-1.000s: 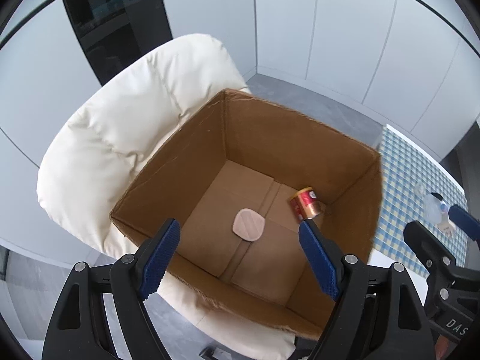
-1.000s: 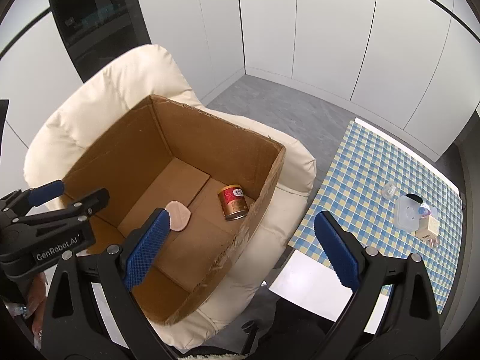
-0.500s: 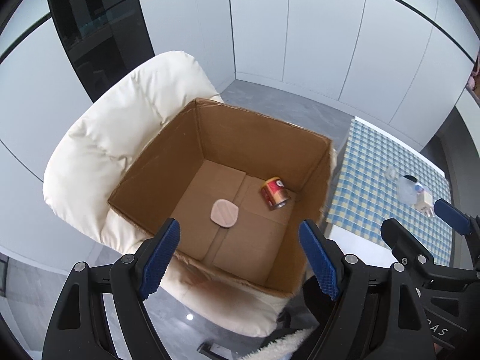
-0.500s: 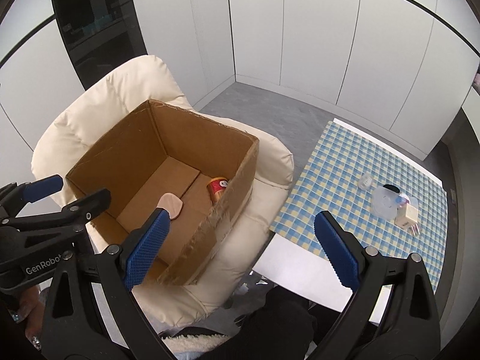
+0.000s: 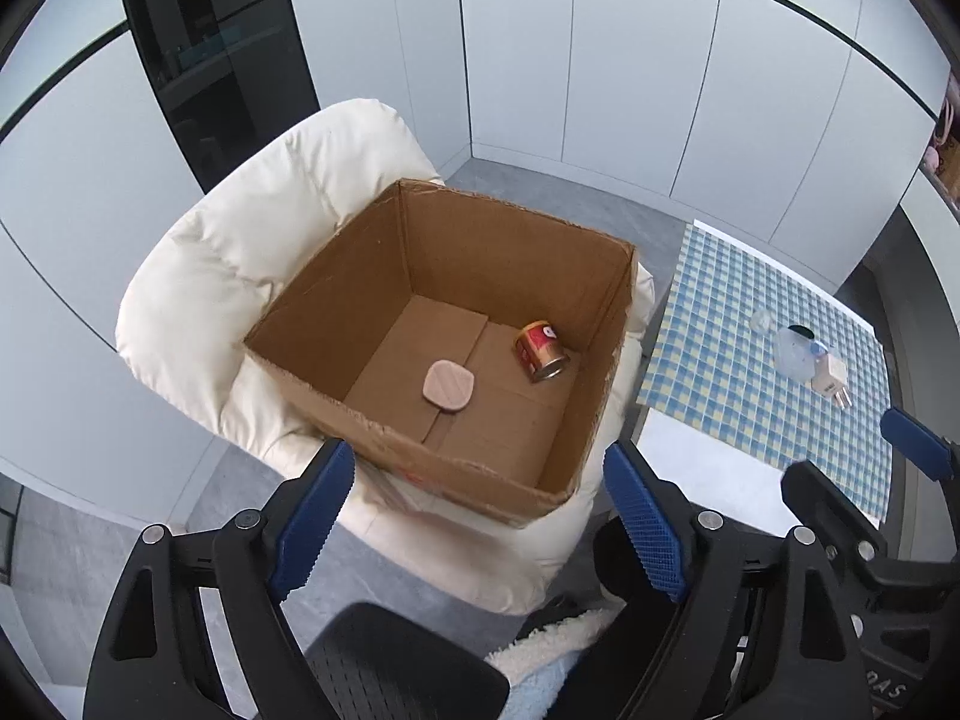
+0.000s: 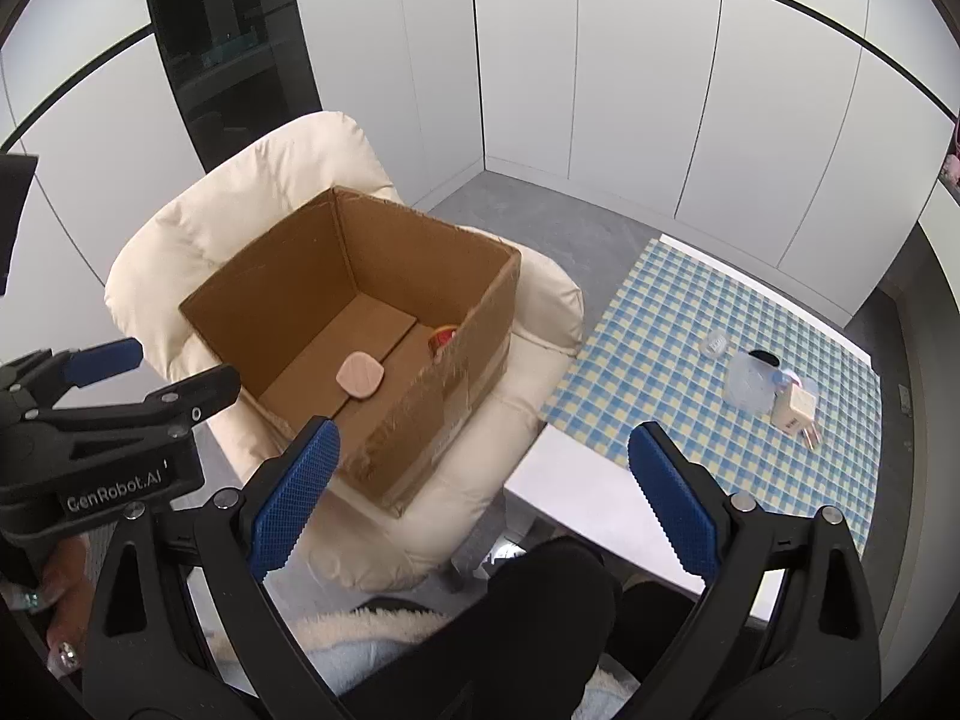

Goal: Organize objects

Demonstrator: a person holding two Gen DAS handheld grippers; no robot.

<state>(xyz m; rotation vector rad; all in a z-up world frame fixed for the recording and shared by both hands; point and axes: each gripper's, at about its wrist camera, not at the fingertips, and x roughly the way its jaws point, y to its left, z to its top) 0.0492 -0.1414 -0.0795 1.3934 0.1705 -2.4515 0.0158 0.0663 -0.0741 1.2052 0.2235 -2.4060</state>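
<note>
walls: wht panels | floor: grey (matte) | chair: cream

My right gripper hangs with jaws spread and empty above my knees. Ahead, a cardboard box on a cream armchair holds a pink pad; a charger plug lies on the checked tablecloth.
</note>
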